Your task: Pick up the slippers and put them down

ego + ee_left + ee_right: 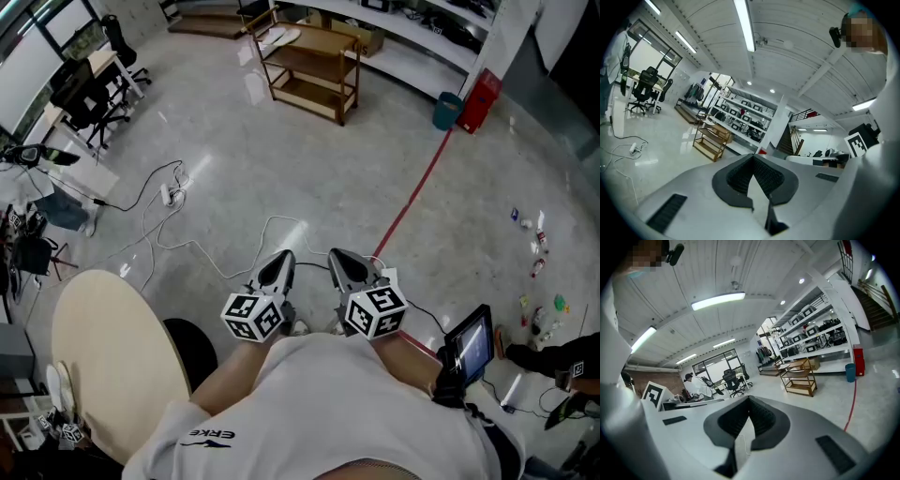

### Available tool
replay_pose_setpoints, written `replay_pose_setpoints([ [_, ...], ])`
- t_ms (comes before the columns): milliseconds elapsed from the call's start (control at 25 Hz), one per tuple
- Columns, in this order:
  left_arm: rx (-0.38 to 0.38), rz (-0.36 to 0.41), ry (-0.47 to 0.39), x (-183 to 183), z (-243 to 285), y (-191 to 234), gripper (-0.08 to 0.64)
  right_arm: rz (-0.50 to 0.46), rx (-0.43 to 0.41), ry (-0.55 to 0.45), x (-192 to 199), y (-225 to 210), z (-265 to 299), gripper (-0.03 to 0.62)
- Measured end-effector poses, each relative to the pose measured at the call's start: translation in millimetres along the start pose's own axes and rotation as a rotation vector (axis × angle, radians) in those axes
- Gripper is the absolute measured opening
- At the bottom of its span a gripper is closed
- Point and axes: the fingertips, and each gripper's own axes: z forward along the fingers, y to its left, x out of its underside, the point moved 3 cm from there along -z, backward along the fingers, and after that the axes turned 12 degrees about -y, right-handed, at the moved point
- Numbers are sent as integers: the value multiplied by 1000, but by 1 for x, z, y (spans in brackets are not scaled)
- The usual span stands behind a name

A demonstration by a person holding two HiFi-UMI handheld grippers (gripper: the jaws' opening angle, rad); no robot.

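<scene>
From the left I read "ERKE" on the white shirt (208, 436), then see my left gripper (281, 257) and right gripper (337, 256) side by side, both clenched empty, while pale shapes that may be the slippers (278, 37) lie well apart on the wooden rack (314, 58).

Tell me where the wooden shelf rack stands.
Head view, top centre: the wooden shelf rack stands on the grey floor, left of the teal bin.
</scene>
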Motion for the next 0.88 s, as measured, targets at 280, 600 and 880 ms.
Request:
replay_pose_setpoints([
  [280, -35, -2, -6, 4, 8, -1, 3, 38, -28, -13, -6, -11, 3, -3],
  [600, -109, -4, -35, 5, 7, 4, 3, 47, -99, 27, -1, -12, 13, -3],
  [880, -206, -13, -67, 8, -8, 9, 3, 52, -179, 88, 8, -10, 19, -3],
])
